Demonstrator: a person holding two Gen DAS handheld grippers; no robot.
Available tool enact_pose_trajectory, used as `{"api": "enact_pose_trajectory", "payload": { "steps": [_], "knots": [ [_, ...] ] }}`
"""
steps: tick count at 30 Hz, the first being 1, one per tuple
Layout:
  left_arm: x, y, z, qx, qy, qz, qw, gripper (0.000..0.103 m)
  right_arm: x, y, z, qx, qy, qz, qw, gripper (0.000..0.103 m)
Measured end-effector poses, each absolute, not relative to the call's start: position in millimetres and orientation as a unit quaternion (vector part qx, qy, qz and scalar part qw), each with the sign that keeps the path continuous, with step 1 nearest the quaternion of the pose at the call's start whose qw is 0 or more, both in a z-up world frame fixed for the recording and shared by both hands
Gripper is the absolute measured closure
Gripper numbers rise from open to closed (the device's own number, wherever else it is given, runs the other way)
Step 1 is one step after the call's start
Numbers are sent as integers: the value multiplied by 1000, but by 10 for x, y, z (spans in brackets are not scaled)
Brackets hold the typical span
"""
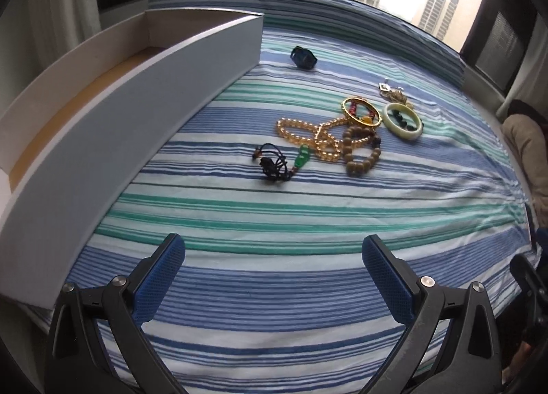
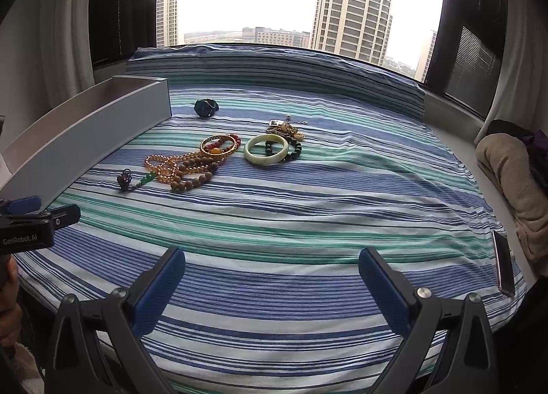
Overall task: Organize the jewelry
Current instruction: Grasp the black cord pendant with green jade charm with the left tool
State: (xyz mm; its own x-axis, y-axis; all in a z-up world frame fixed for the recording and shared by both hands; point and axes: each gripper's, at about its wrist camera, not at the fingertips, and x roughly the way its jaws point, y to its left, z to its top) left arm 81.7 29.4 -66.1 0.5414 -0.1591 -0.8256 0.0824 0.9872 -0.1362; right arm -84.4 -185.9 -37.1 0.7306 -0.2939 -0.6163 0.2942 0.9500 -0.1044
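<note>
tangled jewelry, soft bed, nothing picked yet

the heap of amber bead strand [image 1: 308,135], brown wooden bead bracelet [image 1: 361,151] and gold bangle [image 1: 362,111] lies overlapped mid-bed, with the pale jade bangle [image 2: 266,149] just beside and the long grey-walled open tray [image 1: 144,110] along the left. pinching one strand would likely drag its neighbours, and beads may slip off the blue pads. left gripper [image 1: 273,277] and right gripper [image 2: 272,286] hover with jaws spread, empty. the blue-green striped bedsheet [image 2: 308,209] is soft and rippled; a window with tower blocks behind.
</note>
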Motion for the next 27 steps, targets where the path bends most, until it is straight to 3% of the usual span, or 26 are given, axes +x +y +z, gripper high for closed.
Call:
{"api": "enact_pose_trajectory", "payload": {
  "steps": [6, 11, 12, 13, 14, 25, 26, 27],
  "knots": [
    [1395, 119, -971, -1, 484, -68, 872, 2, -829, -1881, -392, 2, 337, -158, 928, 0],
    [1631, -18, -1162, 38, 482, -60, 873, 32, -821, -1923, -424, 3, 343, -161, 926, 0],
    [1638, -23, -1157, 40, 476, -67, 876, 41, -816, -1942, -431, 3, 344, -162, 925, 0],
    [1628, -21, -1140, 35, 472, -77, 878, 70, -805, -1964, -442, 5, 346, -164, 924, 0],
    [1619, -21, -1125, 35, 472, -78, 878, 92, -788, -1990, -451, 6, 348, -164, 923, 0],
    [981, 451, -940, -18, 482, -76, 873, 93, -64, -2171, -514, 27, 377, -33, 925, 1],
    [924, 512, -930, -24, 481, -71, 873, 93, 88, -2152, -539, 29, 384, -19, 923, 4],
    [866, 569, -917, -29, 481, -65, 874, 93, 258, -2130, -570, 31, 392, -7, 920, 19]
  ]
}}
